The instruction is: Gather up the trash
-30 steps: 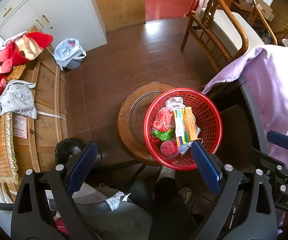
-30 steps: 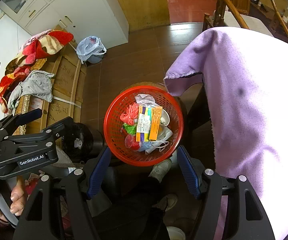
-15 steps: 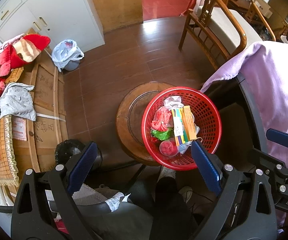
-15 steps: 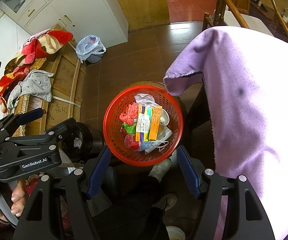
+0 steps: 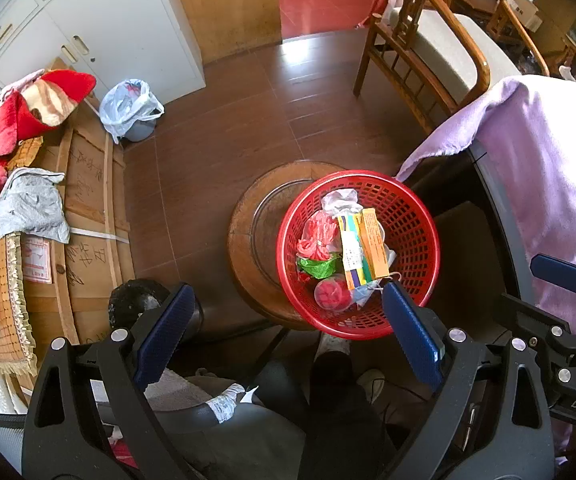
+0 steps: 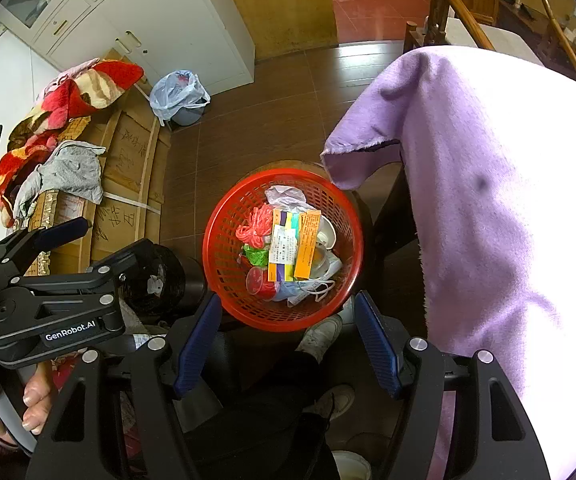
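A red plastic basket sits on a round wooden stool below both grippers. It holds trash: red mesh netting, a green wrapper, two long cartons, a plastic cup, a face mask and crumpled white paper. My left gripper is open and empty, high above the basket's near rim. My right gripper is open and empty, also above the near rim. The left gripper's body shows in the right wrist view.
A table under a purple cloth stands right of the basket. A bin lined with a pale bag stands by white cabinets. Boxes with blankets lie left. A black bin is near the stool. A wooden chair is behind.
Both views have drifted slightly; the basket sits a little further left in each frame. Both grippers stay open and empty.
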Demonstrator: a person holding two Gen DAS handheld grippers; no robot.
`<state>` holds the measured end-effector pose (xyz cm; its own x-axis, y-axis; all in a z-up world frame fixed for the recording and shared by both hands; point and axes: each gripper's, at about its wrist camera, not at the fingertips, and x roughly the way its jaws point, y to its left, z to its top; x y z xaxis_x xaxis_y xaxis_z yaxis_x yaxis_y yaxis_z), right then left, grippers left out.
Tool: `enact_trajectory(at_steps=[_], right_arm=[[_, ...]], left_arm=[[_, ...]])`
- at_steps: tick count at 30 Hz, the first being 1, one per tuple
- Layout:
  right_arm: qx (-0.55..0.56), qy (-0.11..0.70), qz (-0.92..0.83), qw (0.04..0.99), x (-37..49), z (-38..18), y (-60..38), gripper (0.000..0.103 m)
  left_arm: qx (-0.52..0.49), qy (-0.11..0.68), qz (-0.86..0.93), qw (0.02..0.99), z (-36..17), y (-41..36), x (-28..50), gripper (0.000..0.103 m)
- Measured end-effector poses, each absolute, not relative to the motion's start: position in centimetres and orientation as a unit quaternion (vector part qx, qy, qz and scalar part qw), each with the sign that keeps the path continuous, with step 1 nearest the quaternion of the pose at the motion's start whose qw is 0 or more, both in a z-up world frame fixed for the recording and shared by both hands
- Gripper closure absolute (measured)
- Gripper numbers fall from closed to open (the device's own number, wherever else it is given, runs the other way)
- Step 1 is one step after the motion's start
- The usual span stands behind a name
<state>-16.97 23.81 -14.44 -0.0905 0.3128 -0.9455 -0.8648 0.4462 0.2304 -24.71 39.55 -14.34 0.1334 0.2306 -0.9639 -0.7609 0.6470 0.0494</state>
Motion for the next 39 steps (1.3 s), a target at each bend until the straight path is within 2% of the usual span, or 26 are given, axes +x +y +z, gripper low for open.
enact_trajectory(at_steps=[39], right_arm=[[-0.242, 0.574, 0.467, 0.628, -16.72, -14.55, 23.75, 0.035]], left_arm=[[-0.240, 0.568, 0.341, 0.710, -15.11, 39.22, -24.19, 0.012]])
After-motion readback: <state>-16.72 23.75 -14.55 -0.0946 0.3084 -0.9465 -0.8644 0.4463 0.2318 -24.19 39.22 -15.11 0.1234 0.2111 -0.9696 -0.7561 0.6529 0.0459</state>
